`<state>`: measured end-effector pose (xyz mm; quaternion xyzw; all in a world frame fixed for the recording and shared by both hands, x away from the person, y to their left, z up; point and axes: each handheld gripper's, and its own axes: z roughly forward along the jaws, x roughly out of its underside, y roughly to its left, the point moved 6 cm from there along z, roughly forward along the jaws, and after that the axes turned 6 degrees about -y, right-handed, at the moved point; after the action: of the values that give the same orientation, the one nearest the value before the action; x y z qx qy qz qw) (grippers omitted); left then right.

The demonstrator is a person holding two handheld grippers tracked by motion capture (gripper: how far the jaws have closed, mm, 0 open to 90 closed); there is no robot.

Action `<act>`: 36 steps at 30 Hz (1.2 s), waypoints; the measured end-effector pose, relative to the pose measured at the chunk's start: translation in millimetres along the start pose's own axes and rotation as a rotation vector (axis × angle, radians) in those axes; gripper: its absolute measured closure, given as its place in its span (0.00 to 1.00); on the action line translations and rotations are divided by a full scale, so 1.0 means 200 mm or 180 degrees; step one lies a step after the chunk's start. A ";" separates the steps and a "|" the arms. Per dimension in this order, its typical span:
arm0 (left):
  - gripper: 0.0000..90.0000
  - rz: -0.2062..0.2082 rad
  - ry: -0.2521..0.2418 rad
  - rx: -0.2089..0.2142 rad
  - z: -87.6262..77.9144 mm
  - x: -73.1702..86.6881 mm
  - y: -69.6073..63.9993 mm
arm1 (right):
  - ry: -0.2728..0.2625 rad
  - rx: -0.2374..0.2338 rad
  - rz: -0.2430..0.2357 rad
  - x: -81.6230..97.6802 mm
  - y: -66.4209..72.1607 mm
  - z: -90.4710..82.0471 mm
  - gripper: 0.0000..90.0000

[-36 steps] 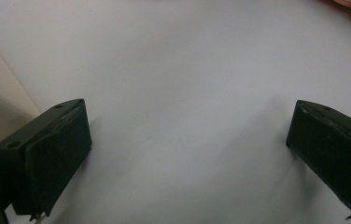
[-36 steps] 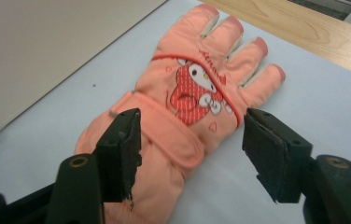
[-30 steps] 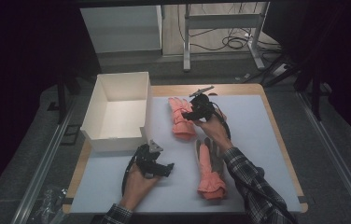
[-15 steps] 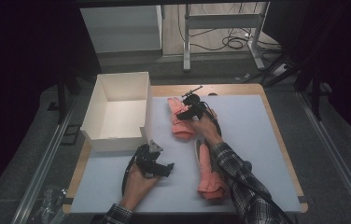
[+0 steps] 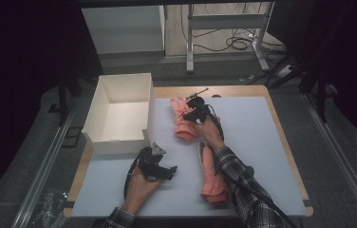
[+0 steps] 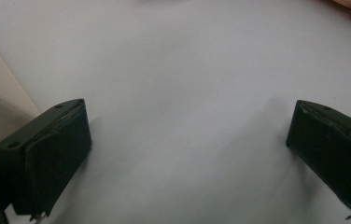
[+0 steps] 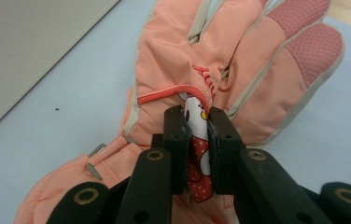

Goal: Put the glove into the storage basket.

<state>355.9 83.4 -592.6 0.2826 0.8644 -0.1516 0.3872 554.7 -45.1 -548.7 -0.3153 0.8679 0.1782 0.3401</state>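
Right claw has just been closing, and its jaws now clamp a raised fold of the far pink glove at the back of the hand, where a cartoon cat patch in a red dotted dress sits between the pads. A second earlier in the high view this claw hovers slightly higher, not yet clamped on that glove; the grasp now appears secured, so a lift is judged the likely next step. Red embroidered script above the patch is too creased to read. In the high view, this glove lies on the bench at 12 o'clock from the near glove, just at 3 o'clock of the open white box. Left claw, jaws wide apart over bare bench, holds nothing.
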 end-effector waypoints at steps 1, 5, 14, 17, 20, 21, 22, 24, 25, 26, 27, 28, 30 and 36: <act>0.00 0.0000 0.0000 0.0000 0.00 0.00 0.00 | -0.0032 -0.0005 -0.0009 -0.01 0.00 -0.02 0.90; 0.00 0.0000 -0.0001 0.0000 0.00 0.00 0.00 | -0.0069 -0.0045 0.0049 -0.01 0.00 -0.04 0.91; 0.00 0.0008 0.0007 -0.0002 0.00 0.00 0.00 | -0.0195 -0.0119 0.0070 -0.05 -0.01 -0.17 0.93; 0.00 0.0010 0.0008 -0.0001 0.00 0.00 0.00 | -0.0259 -0.0166 0.0087 -0.08 -0.01 -0.23 0.93; 0.00 0.0008 0.0007 -0.0001 0.00 0.00 0.00 | -0.0294 -0.0220 0.0078 -0.10 0.00 -0.29 0.93; 0.00 0.0008 0.0006 -0.0002 0.00 0.00 0.00 | -0.0305 -0.0242 0.0067 -0.10 0.00 -0.31 0.93; 0.00 0.0008 0.0008 -0.0002 0.00 0.00 0.00 | -0.0305 -0.0242 0.0067 -0.10 0.00 -0.31 0.93; 0.00 0.0016 0.0004 -0.0002 0.00 0.00 0.00 | -0.0322 -0.0291 0.0047 -0.11 0.01 -0.34 0.92; 0.00 0.0013 0.0004 -0.0002 0.00 0.00 0.00 | -0.0329 -0.0315 0.0043 -0.11 0.02 -0.38 0.92; 0.00 0.0013 0.0004 -0.0002 0.00 0.00 0.00 | -0.0329 -0.0315 0.0043 -0.11 0.02 -0.38 0.92; 0.00 0.0013 0.0006 -0.0003 0.00 0.00 0.00 | -0.0333 -0.0316 0.0028 -0.10 0.02 -0.40 0.92; 0.00 0.0014 0.0008 -0.0002 0.00 0.00 0.00 | -0.0343 -0.0324 0.0025 -0.10 0.03 -0.42 0.92; 0.00 0.0013 0.0004 -0.0001 0.00 0.00 0.00 | -0.0355 -0.0340 0.0028 -0.08 0.03 -0.46 0.92; 0.00 0.0013 0.0005 -0.0002 0.00 0.00 0.00 | -0.0391 -0.0422 0.0050 -0.03 0.06 -0.57 0.92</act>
<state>356.0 83.8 -592.7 0.2843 0.8642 -0.1504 0.3869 495.8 -93.9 -462.0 -0.3188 0.8341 0.2569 0.3697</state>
